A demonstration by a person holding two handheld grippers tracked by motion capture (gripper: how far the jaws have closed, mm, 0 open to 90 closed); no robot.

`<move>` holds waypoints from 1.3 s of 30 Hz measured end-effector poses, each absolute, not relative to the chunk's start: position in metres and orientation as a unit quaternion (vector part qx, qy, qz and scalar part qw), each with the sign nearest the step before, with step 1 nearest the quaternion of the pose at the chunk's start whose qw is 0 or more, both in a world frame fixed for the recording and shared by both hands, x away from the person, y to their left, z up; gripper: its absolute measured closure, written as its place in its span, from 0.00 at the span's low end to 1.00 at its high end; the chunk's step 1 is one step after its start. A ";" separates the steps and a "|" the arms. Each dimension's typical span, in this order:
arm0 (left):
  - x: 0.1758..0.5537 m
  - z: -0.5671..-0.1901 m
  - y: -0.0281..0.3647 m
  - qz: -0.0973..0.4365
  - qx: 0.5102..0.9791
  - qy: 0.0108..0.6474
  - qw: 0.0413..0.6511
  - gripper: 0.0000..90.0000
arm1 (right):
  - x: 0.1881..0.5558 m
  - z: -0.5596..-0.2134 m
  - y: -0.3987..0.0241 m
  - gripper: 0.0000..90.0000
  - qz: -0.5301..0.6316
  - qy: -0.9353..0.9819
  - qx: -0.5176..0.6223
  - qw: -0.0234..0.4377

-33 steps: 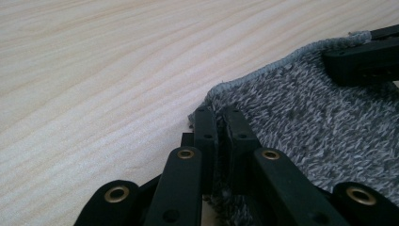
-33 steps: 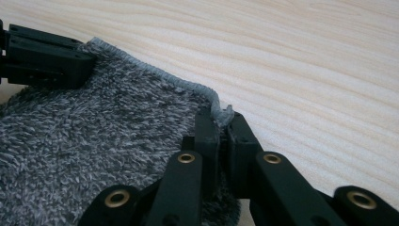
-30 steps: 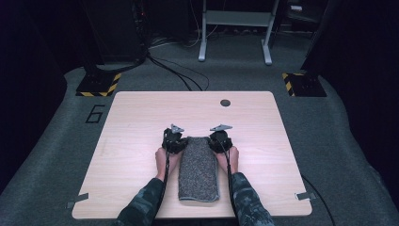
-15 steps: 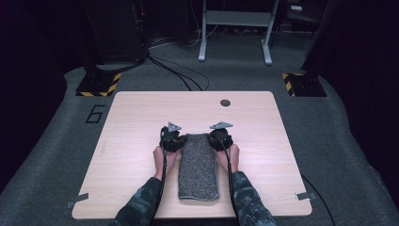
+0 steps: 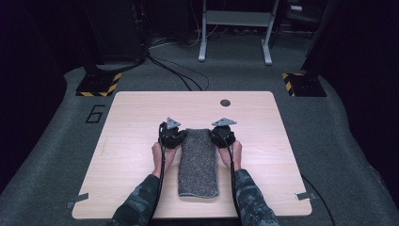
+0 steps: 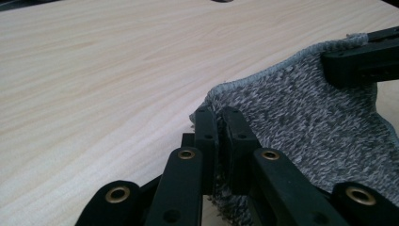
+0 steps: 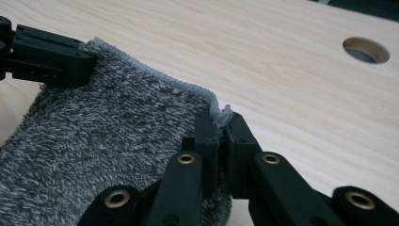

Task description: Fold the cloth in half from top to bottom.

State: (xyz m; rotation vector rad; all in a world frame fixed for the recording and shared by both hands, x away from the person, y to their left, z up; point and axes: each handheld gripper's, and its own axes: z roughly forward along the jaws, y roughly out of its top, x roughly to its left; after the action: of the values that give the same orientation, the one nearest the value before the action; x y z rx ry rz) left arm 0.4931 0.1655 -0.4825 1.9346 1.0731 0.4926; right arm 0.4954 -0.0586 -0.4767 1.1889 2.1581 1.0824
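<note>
The wooden bench (image 5: 141, 155) is seen from above with one long folded grey towel (image 5: 198, 162) lying on it, between the two forearms of the person, its near end close to the near edge of the bench and its far end toward the middle. Compared with the picture of one second ago, the far end of the towel is now raised a little from the bench, and both hands are placed slightly higher and farther up in the high view; the near part of the towel is left in the same place. The left claw (image 6: 219, 127) is clenched on the far left corner of the towel, and the right claw (image 7: 219, 129) is clenched on the far right corner, the hem being pinched between the black jaws in each gripper view. The small round hole (image 5: 225, 102) in the bench is left untouched beyond the towel. From this change it is judged that the grasp of both corners is already done and the lifting is begun, probably so that the far end is folded over toward the near end.
</note>
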 end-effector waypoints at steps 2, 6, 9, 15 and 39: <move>0.494 -0.479 0.166 0.202 0.770 0.429 0.427 0.95 | 0.496 -0.473 -0.058 0.95 0.394 0.780 0.432 0.224; 0.497 -0.473 0.167 0.210 0.769 0.427 0.427 0.95 | 0.498 -0.467 -0.057 0.95 0.399 0.780 0.424 0.230; 0.499 -0.469 0.167 0.217 0.770 0.423 0.426 0.95 | 0.499 -0.465 -0.056 0.95 0.403 0.777 0.426 0.229; 0.504 -0.464 0.167 0.220 0.772 0.415 0.429 0.95 | 0.501 -0.458 -0.056 0.95 0.411 0.772 0.422 0.237; 0.480 -0.444 0.166 0.273 0.768 0.359 0.455 0.94 | 0.476 -0.430 -0.066 0.95 0.451 0.760 0.389 0.258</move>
State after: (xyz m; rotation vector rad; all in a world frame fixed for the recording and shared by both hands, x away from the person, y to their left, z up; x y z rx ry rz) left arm 0.4797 0.1664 -0.4444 1.8946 0.8846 0.6747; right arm 0.4764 -0.0663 -0.4302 1.0550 2.0621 1.2243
